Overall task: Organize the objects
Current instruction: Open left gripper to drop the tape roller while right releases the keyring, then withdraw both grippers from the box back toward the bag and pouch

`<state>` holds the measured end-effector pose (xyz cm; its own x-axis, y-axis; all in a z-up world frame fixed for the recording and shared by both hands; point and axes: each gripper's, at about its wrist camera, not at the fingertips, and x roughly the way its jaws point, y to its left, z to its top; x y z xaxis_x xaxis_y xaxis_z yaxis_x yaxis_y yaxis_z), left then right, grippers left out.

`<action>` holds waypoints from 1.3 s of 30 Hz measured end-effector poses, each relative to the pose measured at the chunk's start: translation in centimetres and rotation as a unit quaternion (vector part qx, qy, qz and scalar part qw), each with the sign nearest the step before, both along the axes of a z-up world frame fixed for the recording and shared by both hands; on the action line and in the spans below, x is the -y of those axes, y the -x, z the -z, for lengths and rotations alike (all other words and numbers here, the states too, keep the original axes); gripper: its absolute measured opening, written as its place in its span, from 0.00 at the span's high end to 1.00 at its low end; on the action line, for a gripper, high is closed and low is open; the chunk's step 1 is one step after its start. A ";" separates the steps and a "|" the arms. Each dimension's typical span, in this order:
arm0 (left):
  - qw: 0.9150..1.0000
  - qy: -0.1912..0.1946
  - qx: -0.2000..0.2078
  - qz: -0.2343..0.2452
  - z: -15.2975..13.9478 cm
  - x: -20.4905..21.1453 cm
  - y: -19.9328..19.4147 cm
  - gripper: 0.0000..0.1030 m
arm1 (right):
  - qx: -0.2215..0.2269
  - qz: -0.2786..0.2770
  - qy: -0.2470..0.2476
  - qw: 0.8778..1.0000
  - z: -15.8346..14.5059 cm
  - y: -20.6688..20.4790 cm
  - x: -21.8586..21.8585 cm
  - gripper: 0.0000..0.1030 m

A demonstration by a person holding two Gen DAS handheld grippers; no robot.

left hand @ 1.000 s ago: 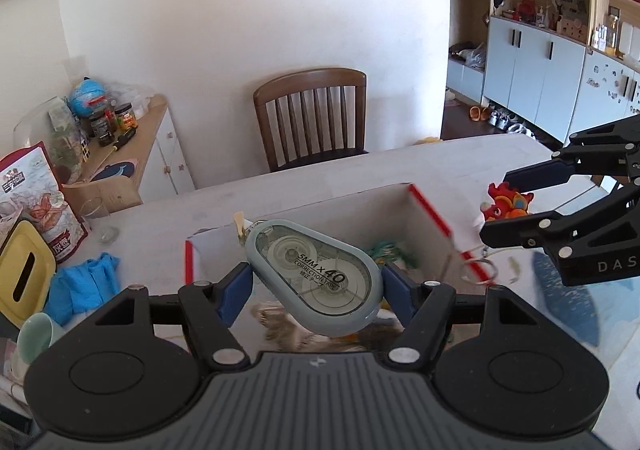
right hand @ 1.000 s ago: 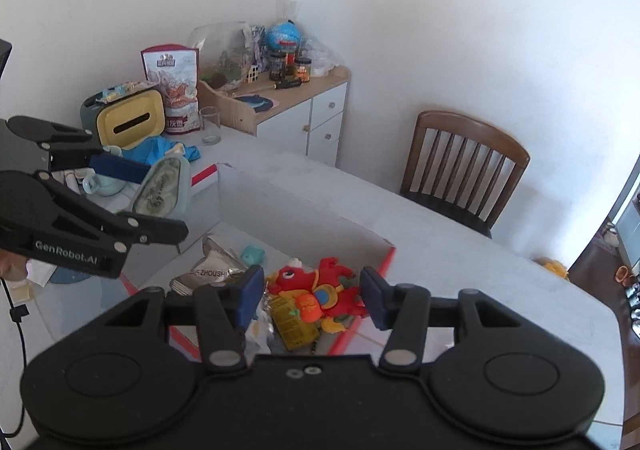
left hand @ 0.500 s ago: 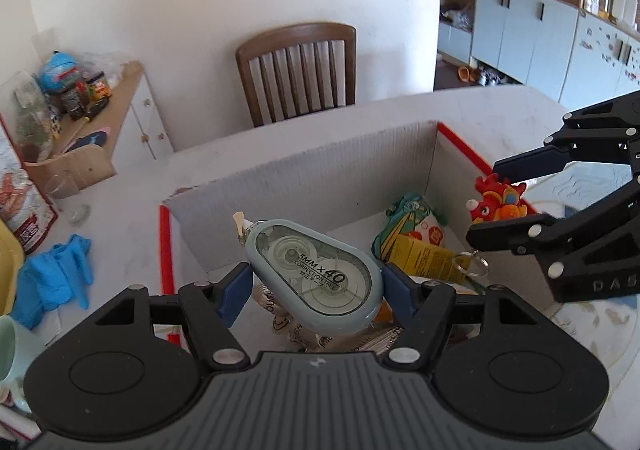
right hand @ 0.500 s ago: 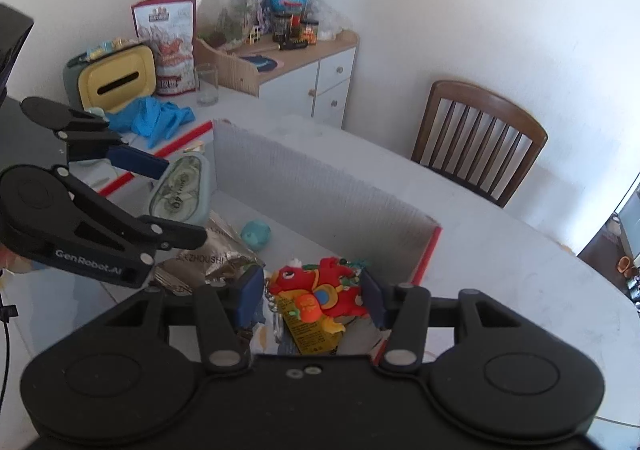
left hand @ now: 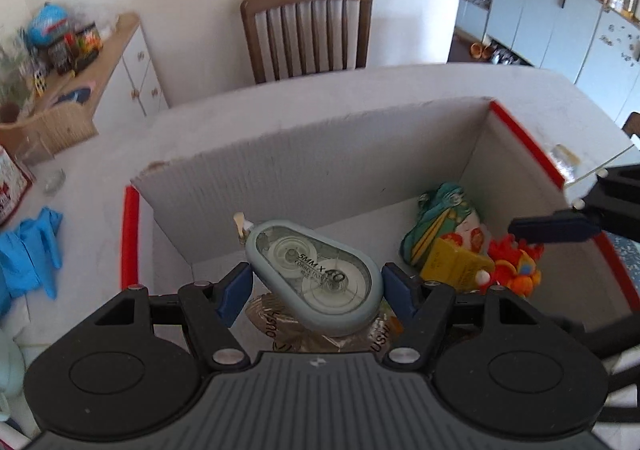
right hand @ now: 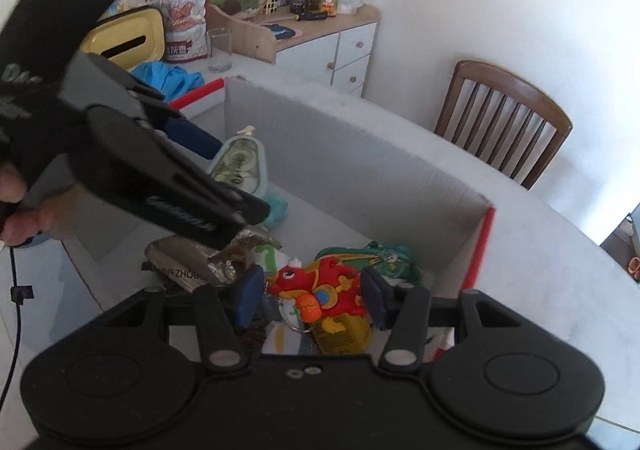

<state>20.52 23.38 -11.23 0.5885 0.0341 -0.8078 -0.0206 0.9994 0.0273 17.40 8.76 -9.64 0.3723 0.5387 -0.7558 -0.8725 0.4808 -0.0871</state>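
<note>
Over the cardboard box (left hand: 304,154), the left hand-held gripper (left hand: 316,284) clamps the correction tape (left hand: 312,274).

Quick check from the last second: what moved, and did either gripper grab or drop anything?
Both grippers moved forward and down over the open cardboard box. The left gripper carried the correction tape from above the near rim to over the box interior; the right gripper lowered the red dragon toy closer to the items inside. Nothing was grabbed or released: both stay clamped. The box contents look unchanged.
</note>
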 end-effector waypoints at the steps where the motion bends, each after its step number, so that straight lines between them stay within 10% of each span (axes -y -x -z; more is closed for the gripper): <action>1: 1.000 0.002 -0.004 -0.002 0.2 -0.1 -0.3 0.32 | -0.002 -0.002 0.002 1.000 0.2 0.0 -0.1 0.50; 17: 0.998 0.014 -0.050 -0.021 1.5 -0.6 -1.8 0.33 | -0.041 0.000 0.008 0.999 1.4 -0.3 -0.4 0.44; 39: 0.999 0.003 0.026 -0.020 -5.2 3.1 2.6 0.27 | -0.033 0.019 -0.043 0.998 -4.4 1.1 3.9 0.35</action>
